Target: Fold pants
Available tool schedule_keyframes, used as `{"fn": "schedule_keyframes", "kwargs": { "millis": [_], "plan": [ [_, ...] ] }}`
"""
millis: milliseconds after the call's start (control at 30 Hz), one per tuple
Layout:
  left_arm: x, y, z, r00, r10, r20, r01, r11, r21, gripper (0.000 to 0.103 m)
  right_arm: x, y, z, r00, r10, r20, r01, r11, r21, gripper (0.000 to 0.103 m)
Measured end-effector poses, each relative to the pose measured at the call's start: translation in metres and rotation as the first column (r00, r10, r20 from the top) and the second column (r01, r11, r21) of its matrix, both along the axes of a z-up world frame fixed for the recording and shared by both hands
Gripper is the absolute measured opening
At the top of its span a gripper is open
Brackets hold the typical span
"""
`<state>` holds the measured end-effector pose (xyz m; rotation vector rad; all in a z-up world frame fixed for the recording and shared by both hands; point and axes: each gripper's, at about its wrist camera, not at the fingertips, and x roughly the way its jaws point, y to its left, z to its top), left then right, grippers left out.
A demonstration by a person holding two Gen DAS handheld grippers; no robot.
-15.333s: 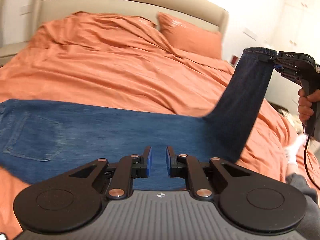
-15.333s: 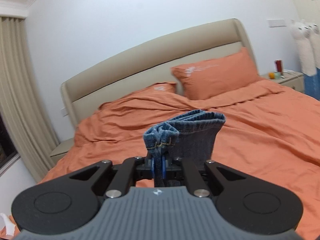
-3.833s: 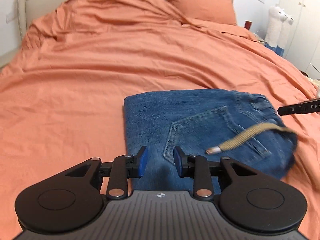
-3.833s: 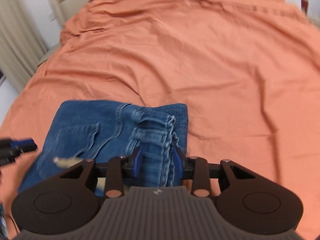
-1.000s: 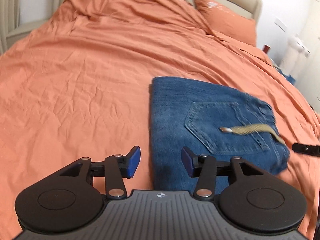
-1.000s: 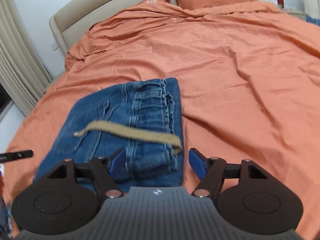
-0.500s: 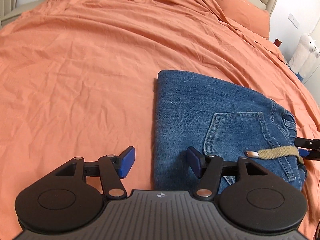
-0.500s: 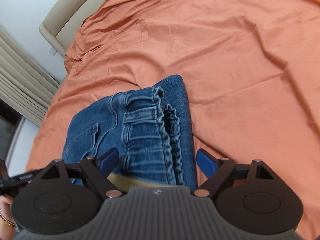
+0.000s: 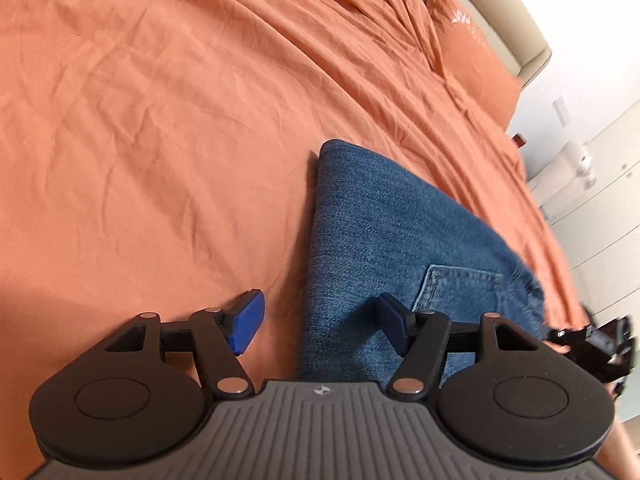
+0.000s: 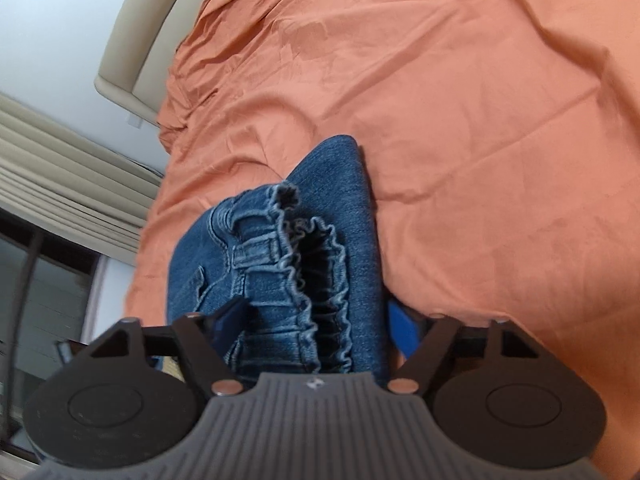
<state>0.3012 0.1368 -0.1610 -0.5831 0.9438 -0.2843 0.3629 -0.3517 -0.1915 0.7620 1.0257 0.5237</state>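
Observation:
The blue jeans (image 9: 384, 232) lie folded into a thick stack on the orange bed cover (image 9: 160, 120). My left gripper (image 9: 318, 324) is open wide and straddles the stack's folded edge, one finger on the cover, one over the denim by the back pocket (image 9: 460, 292). In the right wrist view the jeans (image 10: 316, 248) show their frilled waistband end. My right gripper (image 10: 316, 328) is open wide, with the waistband end between its fingers. The right gripper also shows at the left wrist view's right edge (image 9: 588, 340).
An orange pillow (image 9: 468, 44) and beige headboard (image 9: 496, 4) lie at the far end. A curtain (image 10: 60, 176) and window (image 10: 44, 280) stand left of the bed. White cupboards (image 9: 600, 184) stand to the right.
Both grippers have dropped lower and closer onto the two ends of the folded jeans. The tan drawstring seen on top earlier is now out of view. Both stay open.

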Motion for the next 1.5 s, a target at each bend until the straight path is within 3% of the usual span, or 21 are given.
{"fn": "schedule_keyframes", "kwargs": {
  "millis": [67,133,267,333,367,467,700,867,1167,1400,1500],
  "plan": [
    [0.000,-0.001,-0.002,1.000,-0.005,-0.003,0.005,0.999,-0.031,0.073,-0.001,-0.005,-0.006,1.000,-0.002,-0.012,0.003,0.999,0.054,0.061],
    [0.001,-0.006,-0.003,1.000,-0.013,-0.005,0.013,0.999,-0.046,0.064,-0.002,-0.003,-0.010,1.000,0.011,-0.005,-0.011,0.997,0.073,0.061],
    [0.005,-0.016,0.000,1.000,-0.006,-0.018,0.006,1.000,-0.010,0.052,-0.004,0.002,-0.010,1.000,0.012,-0.002,-0.011,0.997,0.077,0.048],
    [0.005,-0.019,0.005,1.000,-0.009,-0.025,0.009,1.000,0.003,0.035,-0.006,0.003,-0.007,1.000,0.010,0.004,-0.010,0.998,0.067,0.041],
    [0.005,-0.021,0.009,1.000,-0.012,-0.025,0.013,1.000,0.023,0.032,-0.007,0.004,-0.004,1.000,0.013,0.014,-0.014,0.998,0.057,0.036],
    [0.006,-0.029,0.027,0.999,-0.038,-0.021,0.040,0.992,0.122,0.007,-0.011,0.013,0.015,0.997,0.034,0.066,-0.033,0.999,-0.019,0.027],
    [0.001,-0.043,0.077,0.992,-0.126,0.008,0.122,0.973,0.197,0.006,-0.023,0.040,0.078,0.980,0.110,0.169,-0.076,0.978,-0.194,0.023],
    [-0.010,-0.053,0.112,0.987,-0.152,0.056,0.133,0.959,0.248,0.006,-0.037,0.058,0.124,0.965,0.152,0.213,-0.095,0.962,-0.254,0.022],
    [-0.041,-0.021,0.163,0.986,-0.109,0.127,0.073,0.964,0.257,0.006,-0.065,0.086,0.186,0.950,0.168,0.263,-0.104,0.965,-0.240,0.021],
    [-0.064,0.022,0.196,0.989,-0.056,0.139,0.007,0.944,0.331,0.006,-0.068,0.143,0.201,0.938,0.209,0.278,-0.164,0.971,-0.176,0.021],
    [-0.073,0.042,0.211,0.990,-0.042,0.136,-0.014,0.922,0.387,0.006,-0.069,0.172,0.200,0.931,0.229,0.283,-0.198,0.971,-0.134,0.021]
  ]
}}
